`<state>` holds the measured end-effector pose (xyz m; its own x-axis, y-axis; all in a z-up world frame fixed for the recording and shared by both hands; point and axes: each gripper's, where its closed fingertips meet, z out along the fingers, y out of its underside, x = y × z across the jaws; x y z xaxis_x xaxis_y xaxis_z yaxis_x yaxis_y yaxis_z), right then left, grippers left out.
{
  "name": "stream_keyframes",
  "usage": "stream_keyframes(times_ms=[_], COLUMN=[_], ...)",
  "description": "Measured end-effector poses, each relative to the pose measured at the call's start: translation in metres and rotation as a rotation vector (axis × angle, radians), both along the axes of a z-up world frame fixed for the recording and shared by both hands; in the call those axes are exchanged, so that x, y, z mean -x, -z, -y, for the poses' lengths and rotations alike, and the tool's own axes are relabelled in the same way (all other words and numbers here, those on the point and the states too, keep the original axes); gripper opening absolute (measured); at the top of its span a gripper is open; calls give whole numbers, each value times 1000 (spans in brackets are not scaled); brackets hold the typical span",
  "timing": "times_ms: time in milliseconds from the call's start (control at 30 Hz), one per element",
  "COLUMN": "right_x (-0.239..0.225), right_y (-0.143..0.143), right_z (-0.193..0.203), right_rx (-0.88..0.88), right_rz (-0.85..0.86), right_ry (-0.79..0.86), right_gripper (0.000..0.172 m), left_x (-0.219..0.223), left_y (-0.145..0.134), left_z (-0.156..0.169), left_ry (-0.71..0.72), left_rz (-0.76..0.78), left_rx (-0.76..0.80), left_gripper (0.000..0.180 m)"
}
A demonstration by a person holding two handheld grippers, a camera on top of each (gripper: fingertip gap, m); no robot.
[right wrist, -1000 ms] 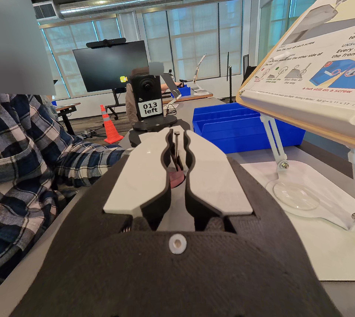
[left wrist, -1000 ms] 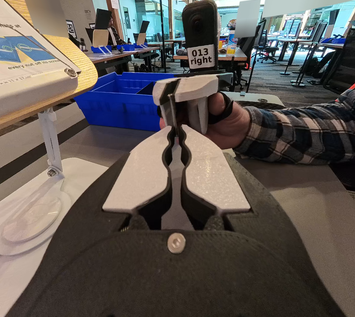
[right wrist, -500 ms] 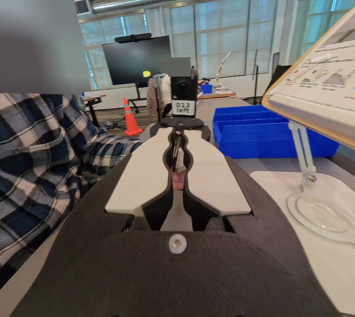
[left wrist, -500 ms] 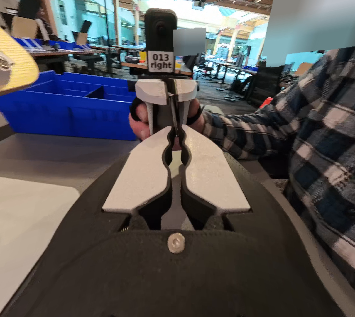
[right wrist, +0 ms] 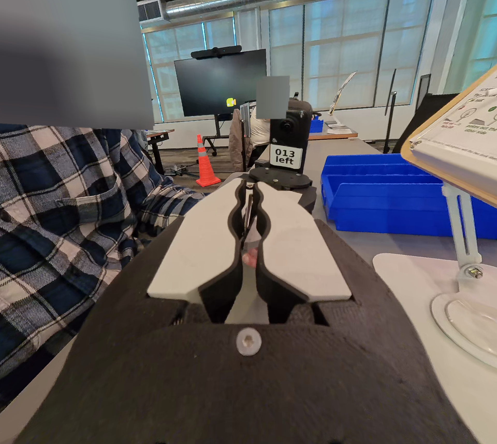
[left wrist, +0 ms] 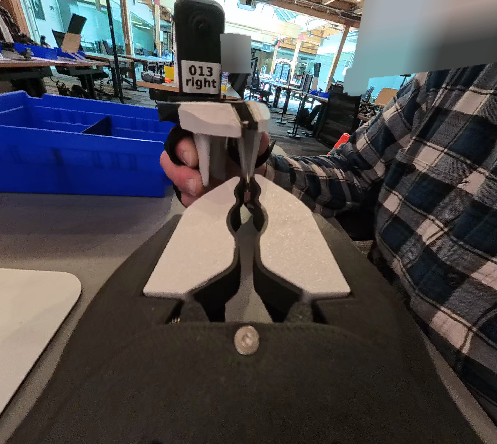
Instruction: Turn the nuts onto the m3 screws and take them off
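Left wrist view shows two white-fingered hand-held grippers facing tip to tip beside one blue plastic divided bin (left wrist: 80,151) on the grey table (left wrist: 67,229). One thin metal screw (left wrist: 246,159) runs between them. The left gripper (left wrist: 247,189) is clamped on the screw's lower end. The right gripper (right wrist: 250,190), gripped by one hand (left wrist: 183,170), is clamped on the screw's head end.

Thin metal screw (left wrist: 245,162) upright; head pinched in right hand-held gripper (left wrist: 245,123); tip pinched in left hand-held gripper (left wrist: 248,183).
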<state>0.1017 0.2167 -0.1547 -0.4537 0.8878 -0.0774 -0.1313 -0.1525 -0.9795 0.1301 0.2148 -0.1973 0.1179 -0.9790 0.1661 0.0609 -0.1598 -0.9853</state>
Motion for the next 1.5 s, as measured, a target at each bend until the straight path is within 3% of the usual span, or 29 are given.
stream_keyframes(times_ms=[133, 267, 500, 633, 733, 833, 1033, 1167, 1333, 1433, 1500], right_x=[-4, -26, -133, -184, -202, -212, -231, -234, -236, -224, -193], right_y=[-8, -26, -50, 9, 66, 105, 161, 173, 155, 108, 68], right_z=[-11, -39, -116, -173, -198, -210, -213, -220, -229, -226, -200], right_rx=[-29, -103, -153, -130, -66, -8, 111, 104, 80, -4, -63], right_rz=[-10, 33, 211, 594, 884, 1100, 1455, 1549, 1513, 1328, 1122], right_ry=[91, 309, 767, 969, 979, 966, 873, 865, 918, 1015, 981], right_gripper=[6, 5, 6, 5, 6, 6, 6, 6, 30, 27, 18], left_x=[4, 9, 12, 8, 6, 7, 9, 8, 10, 14, 13], left_y=[2, 3, 4, 6, 8, 9, 11, 12, 11, 6, 2], left_z=[-6, -11, -17, -17, -17, -18, -20, -20, -24, -28, -29], left_ry=[-39, -77, -111, -105, -104, -108, -115, -114, -143, -188, -204], left_rz=[-8, -24, -28, -35, -44, -45, -48, -56, -52, -38, -26], left_rx=[-3, -11, -8, -5, -3, 1, 4, 3, -5, -18, -26], left_gripper=[3, 3, 3, 3, 3, 3, 3, 3, 3, 3, 3])
